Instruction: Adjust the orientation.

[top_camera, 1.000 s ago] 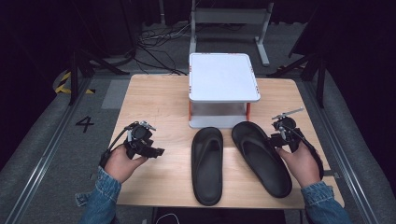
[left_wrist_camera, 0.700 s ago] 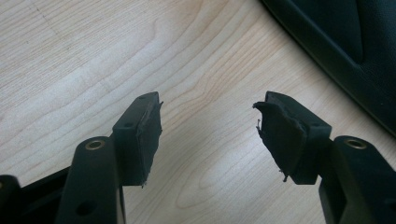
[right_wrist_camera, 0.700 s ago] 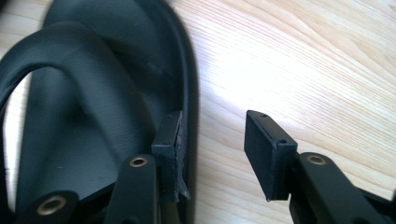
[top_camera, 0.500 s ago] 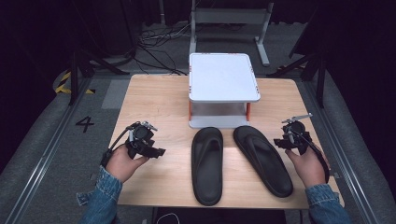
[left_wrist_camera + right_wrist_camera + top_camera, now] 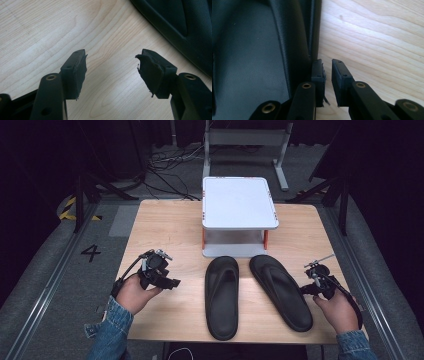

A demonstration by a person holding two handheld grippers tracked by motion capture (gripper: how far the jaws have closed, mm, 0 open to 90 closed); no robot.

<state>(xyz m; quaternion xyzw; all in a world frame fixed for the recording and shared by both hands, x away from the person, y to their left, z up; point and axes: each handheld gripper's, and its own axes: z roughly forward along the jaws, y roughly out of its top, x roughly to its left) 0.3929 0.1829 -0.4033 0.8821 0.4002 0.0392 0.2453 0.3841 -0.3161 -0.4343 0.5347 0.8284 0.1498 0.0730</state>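
Wooden table (image 5: pixel 165 225) carries two black sandals: left sandal (image 5: pixel 222 296) runs front-to-back, right sandal (image 5: pixel 281 290) angles outward. Right gripper (image 5: pixel 306 289), jaws nearly closed and empty, has withdrawn from it; left gripper (image 5: pixel 172 282) gapes open.

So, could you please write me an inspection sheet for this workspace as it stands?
Surface: light wooden table, bare apart from the items below.
Job's things: two black sandals; left sandal lies straight, right sandal angled, toe ends toward the white stand at the far edge.
Clutter: nothing seen.
Grippers: left claw open over bare wood, holding nothing; right claw beside the right sandal's edge, jaws nearly together with a thin gap, nothing between them.
Cables: one trails from each claw; a tangle lies on the floor beyond the table.
Surroundings: dark; grey frame behind; floor marking "4".
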